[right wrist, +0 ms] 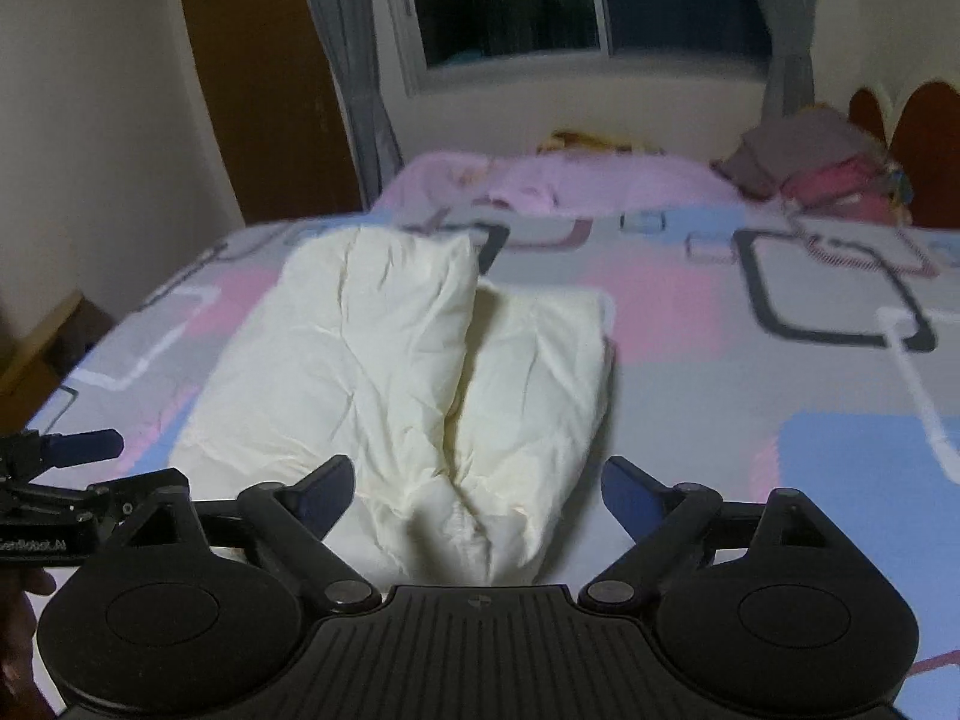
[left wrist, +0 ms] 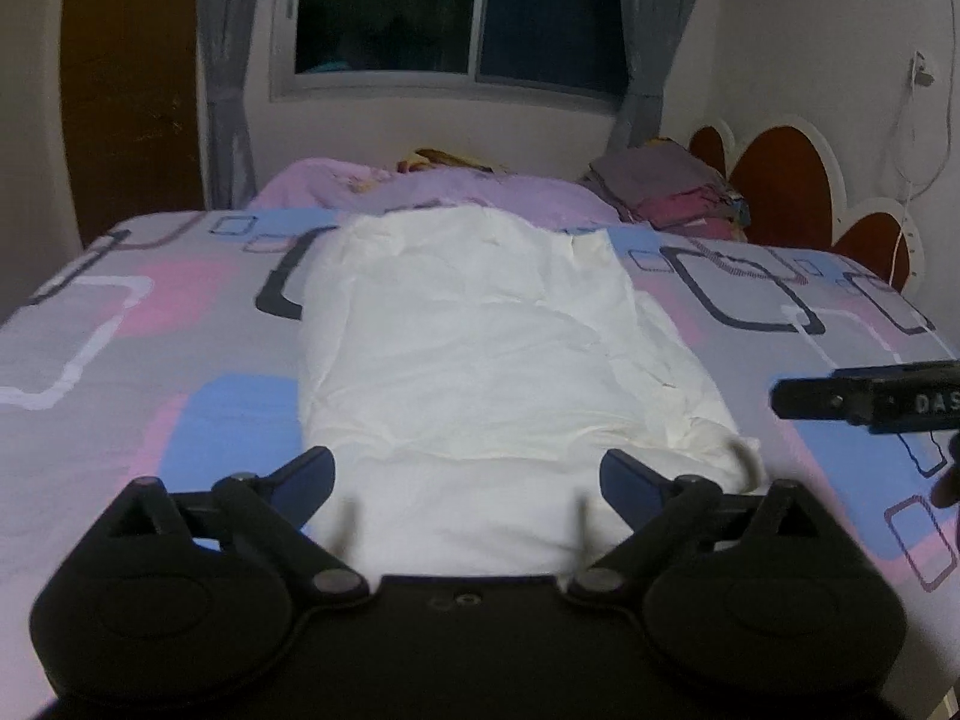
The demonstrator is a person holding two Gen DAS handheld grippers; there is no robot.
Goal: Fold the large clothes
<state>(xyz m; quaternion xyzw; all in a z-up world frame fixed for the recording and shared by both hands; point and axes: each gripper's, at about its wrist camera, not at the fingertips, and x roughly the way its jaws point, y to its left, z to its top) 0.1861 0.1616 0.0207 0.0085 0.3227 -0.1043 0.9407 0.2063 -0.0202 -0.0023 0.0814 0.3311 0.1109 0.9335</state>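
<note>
Cream garment (left wrist: 480,348): lies flat on the bed (left wrist: 108,360), centre of the patterned bedspread, long axis running from the near edge away toward the window (left wrist: 462,6).

Position rel. to claws:
- Left claw (left wrist: 468,480): garment's near end sits directly between and just ahead of the fingers; cloth fills the gap. Jaws stand wide, released, nothing pinched.
- Right claw (right wrist: 477,483): also released, jaws wide. Garment's near end lies between the fingers, the body running away to the left of centre in this view.
- Both claws sit side by side at the garment's near short edge. Neither appears much nearer than the other; left claw looks squarer to the cloth's axis.

Judgement: next move prob. turns on that near edge. Each claw would need to close on a corner of it, then carry it along the long axis toward the far end.

Garment appearance:
- Pale cream, thin, creased all over.
- Already doubled lengthwise: right wrist view shows two long panels meeting at a central crease (right wrist: 465,372), the left panel overlapping the right.
- Far end approx. square; near end bunched and slightly rumpled.

Other items: folded clothes stack (left wrist: 678,192) at far right of the bed, well apart from the garment.
</note>
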